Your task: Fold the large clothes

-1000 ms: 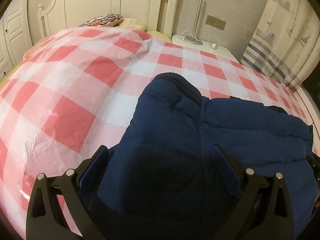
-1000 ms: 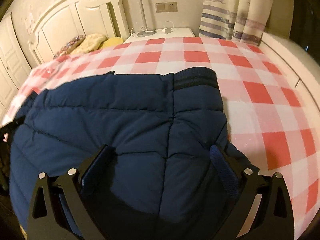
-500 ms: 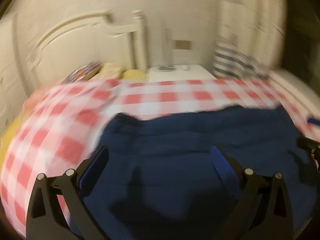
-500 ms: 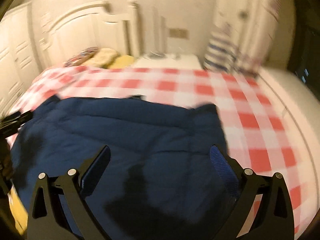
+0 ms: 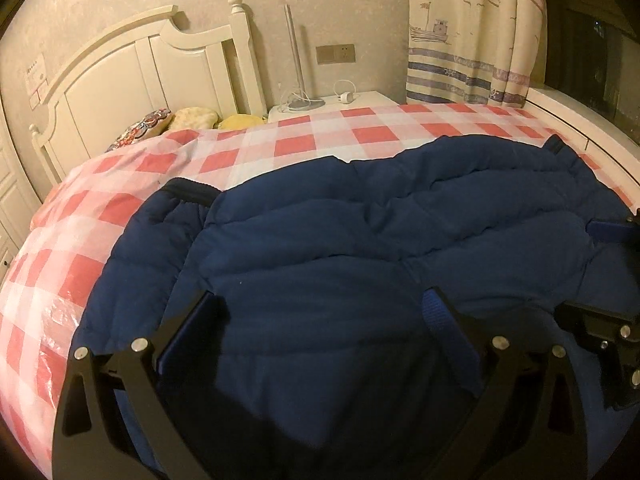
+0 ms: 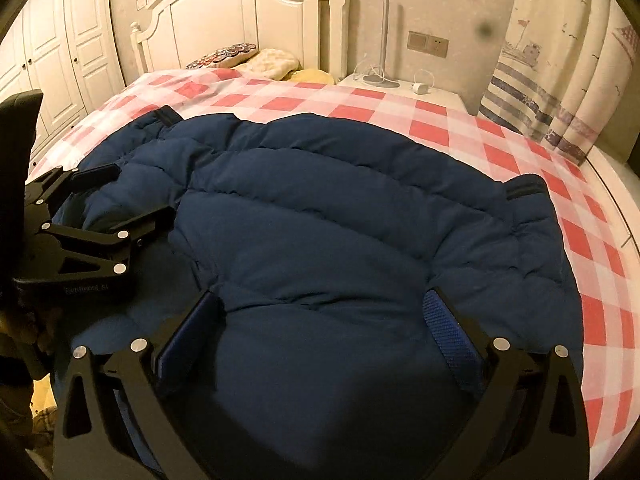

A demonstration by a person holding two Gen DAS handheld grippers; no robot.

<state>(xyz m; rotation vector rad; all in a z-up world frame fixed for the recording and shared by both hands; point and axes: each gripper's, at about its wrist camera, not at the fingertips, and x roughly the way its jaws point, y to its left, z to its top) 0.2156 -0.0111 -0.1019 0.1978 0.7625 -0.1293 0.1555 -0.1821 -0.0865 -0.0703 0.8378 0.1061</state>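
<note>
A navy puffer jacket [image 5: 340, 240] [image 6: 320, 220] lies spread across the bed, its dark ribbed cuffs out to the left [image 5: 188, 192] and right [image 6: 524, 190]. My left gripper [image 5: 320, 312] is open low over the jacket's near part, with only fabric beneath it. My right gripper [image 6: 322, 306] is open too, over the near middle of the jacket. Each shows in the other's view: the right gripper [image 5: 580, 268] at the right edge, the left gripper [image 6: 142, 192] at the left, over the jacket's left side.
A red-and-white checked cover [image 5: 80, 248] [image 6: 580, 240] drapes the bed. Behind stand a white headboard [image 5: 132, 68], pillows [image 6: 248, 58], a nightstand [image 5: 328, 104] with a lamp pole and charger, and a curtain [image 5: 468, 40]. White wardrobe doors [image 6: 56, 52] are far left.
Both grippers have drawn back and swung inward from the sleeves, so each view now takes in the whole jacket. Both stayed open.
</note>
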